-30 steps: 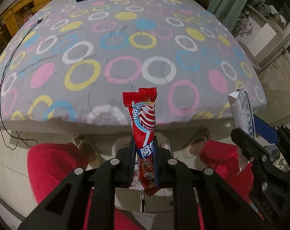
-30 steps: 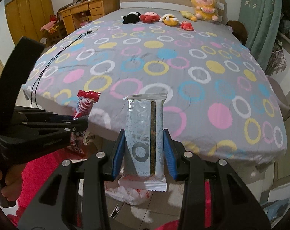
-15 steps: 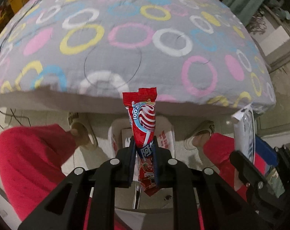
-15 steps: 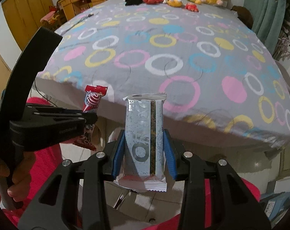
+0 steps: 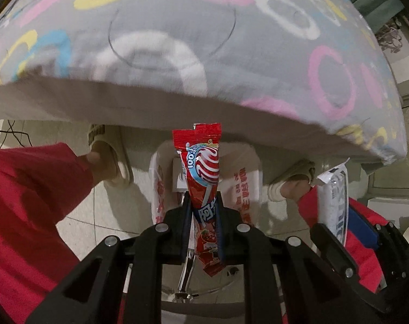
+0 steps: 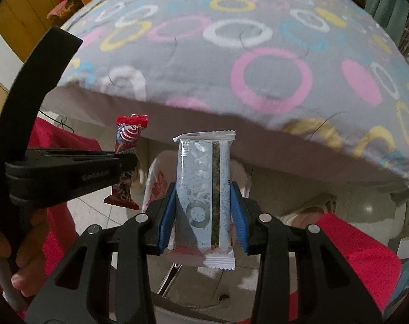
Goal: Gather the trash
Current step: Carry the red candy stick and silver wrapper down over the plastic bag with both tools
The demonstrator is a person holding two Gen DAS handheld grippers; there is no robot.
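My left gripper (image 5: pixel 203 202) is shut on a red lollipop wrapper (image 5: pixel 201 170), held upright above a white plastic bag (image 5: pixel 245 186) with red print that stands open on the floor by the bed. My right gripper (image 6: pixel 203 189) is shut on a pale blue snack wrapper (image 6: pixel 201 189), held upright over the same bag (image 6: pixel 153 183). The left gripper with the red wrapper (image 6: pixel 128 140) shows at the left of the right wrist view. The blue wrapper (image 5: pixel 334 194) shows at the right of the left wrist view.
The bed (image 5: pixel 204 40), under a grey cover with coloured rings, overhangs just beyond the bag. The person's red trouser legs (image 5: pixel 28 189) and beige slippers (image 5: pixel 109 162) flank the bag. A chrome stool base (image 5: pixel 185 278) is below the grippers.
Both grippers have tilted down and moved back from the bed toward the floor. The white bag has come into view below the held wrappers. Both wrappers stay gripped.
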